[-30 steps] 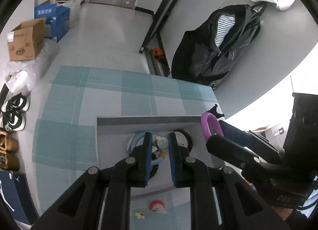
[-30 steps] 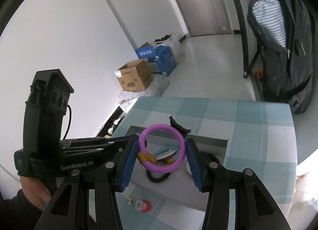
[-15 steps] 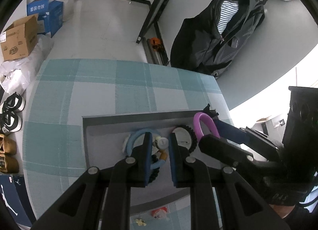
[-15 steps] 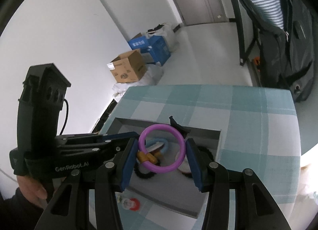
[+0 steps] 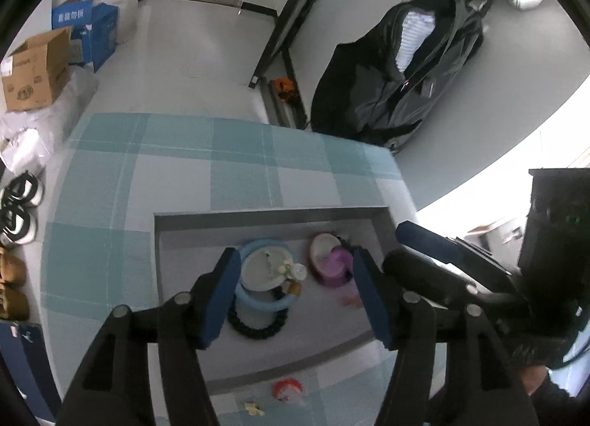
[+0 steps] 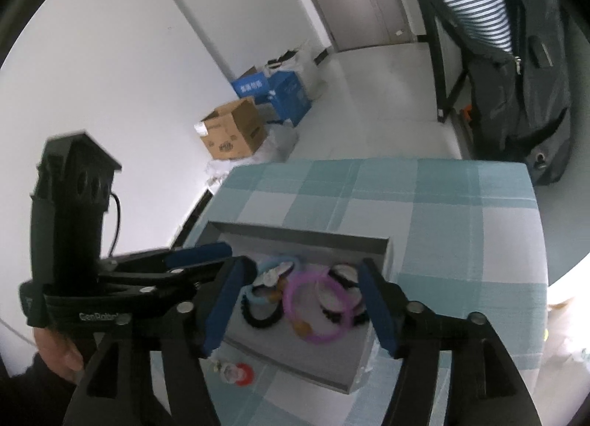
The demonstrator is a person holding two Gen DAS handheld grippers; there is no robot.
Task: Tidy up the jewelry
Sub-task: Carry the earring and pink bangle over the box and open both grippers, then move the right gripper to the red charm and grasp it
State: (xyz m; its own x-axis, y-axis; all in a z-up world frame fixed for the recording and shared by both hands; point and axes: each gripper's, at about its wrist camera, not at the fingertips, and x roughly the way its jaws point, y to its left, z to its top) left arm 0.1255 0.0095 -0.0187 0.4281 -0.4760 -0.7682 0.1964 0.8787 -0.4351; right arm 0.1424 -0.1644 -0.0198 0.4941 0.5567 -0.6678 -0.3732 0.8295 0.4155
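both grippers' fingers spread, empty; purple bracelet (image 6: 320, 310) blurs in left view, lies sharp in tray (image 6: 295, 363) in right.

1. The bench wears a teal-and-pale-grey checked cloth (image 5: 228, 164).
2. The shallow rectangular tray (image 6: 295, 348) is grey inside with a darker grey rim.
3. In the tray lie a purple plastic ring bracelet (image 6: 317, 304) with an amber bead, a light blue ring bracelet (image 5: 263, 297), and a black beaded bracelet (image 5: 258, 326).
4. A small red-and-white trinket (image 5: 287, 389) and a tiny yellow piece (image 5: 254, 407) sit on the cloth.
5. The left claw (image 5: 295, 297) and the right claw (image 6: 298, 304) are both black with dark blue pads.
6. The hanging black jacket (image 6: 516, 68) shows a navy-and-white striped lining.
7. One brown cardboard box (image 6: 236, 131) and blue boxes (image 6: 276, 90) with white lettering stand on the pale floor.
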